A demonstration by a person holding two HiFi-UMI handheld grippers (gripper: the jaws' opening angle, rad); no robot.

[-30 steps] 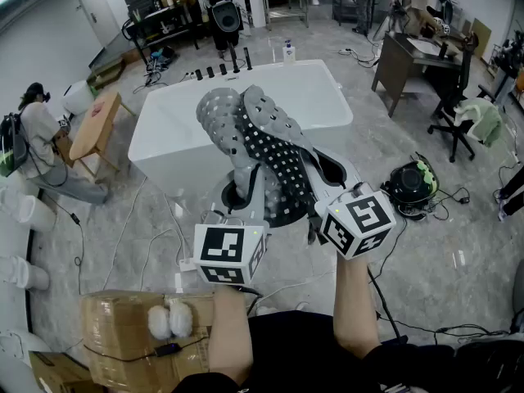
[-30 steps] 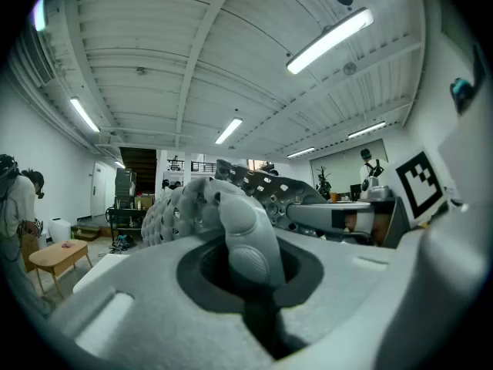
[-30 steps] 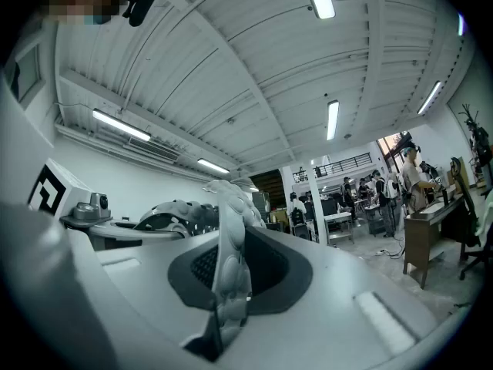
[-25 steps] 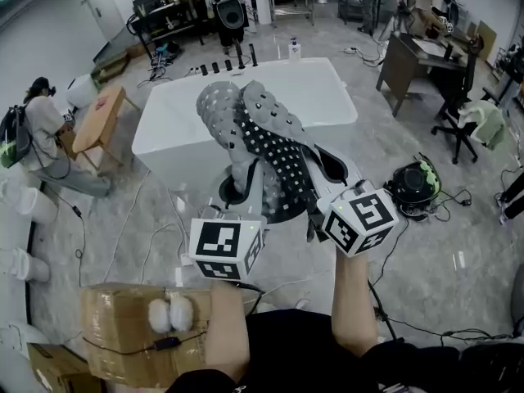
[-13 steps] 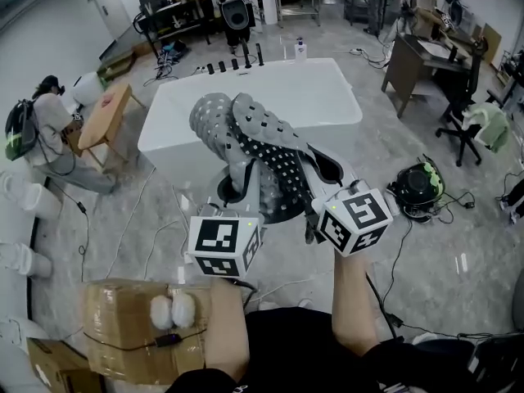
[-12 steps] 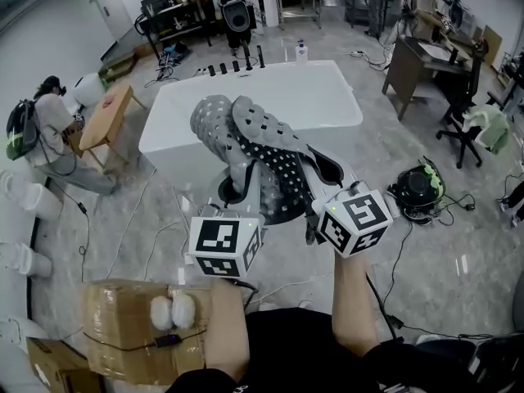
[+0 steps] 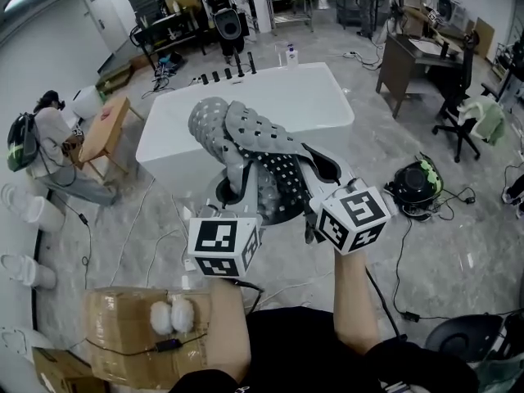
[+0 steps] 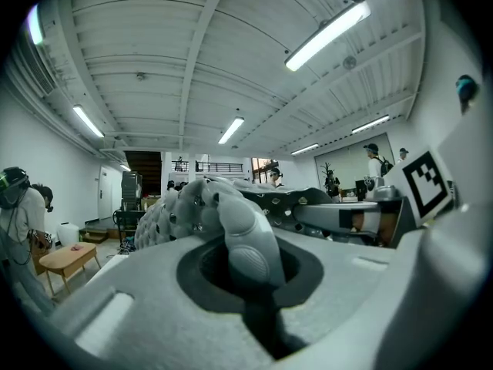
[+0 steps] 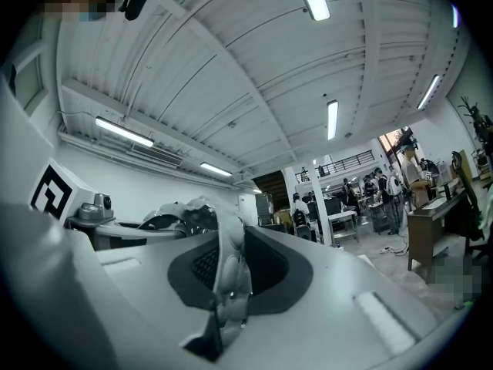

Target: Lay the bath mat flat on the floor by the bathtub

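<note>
A grey pebbled bath mat (image 7: 254, 150) with small holes hangs crumpled in the air between both grippers, above the floor in front of the white bathtub (image 7: 270, 105). My left gripper (image 7: 233, 207) is shut on one edge of the bath mat (image 8: 231, 230). My right gripper (image 7: 315, 195) is shut on another edge of the bath mat (image 9: 227, 272). The mat bunches up and folds over toward the tub, hiding both pairs of fingertips in the head view.
Cables run across the marble floor (image 7: 147, 228). A taped cardboard box (image 7: 139, 334) sits near my left side. A round black-and-green device (image 7: 413, 188) lies at the right. A small wooden table (image 7: 102, 129) and a person (image 7: 41, 146) are at the left.
The mat's upper fold has flopped lower and leftward. Both grippers hold nearly the same place; the view has shifted slightly.
</note>
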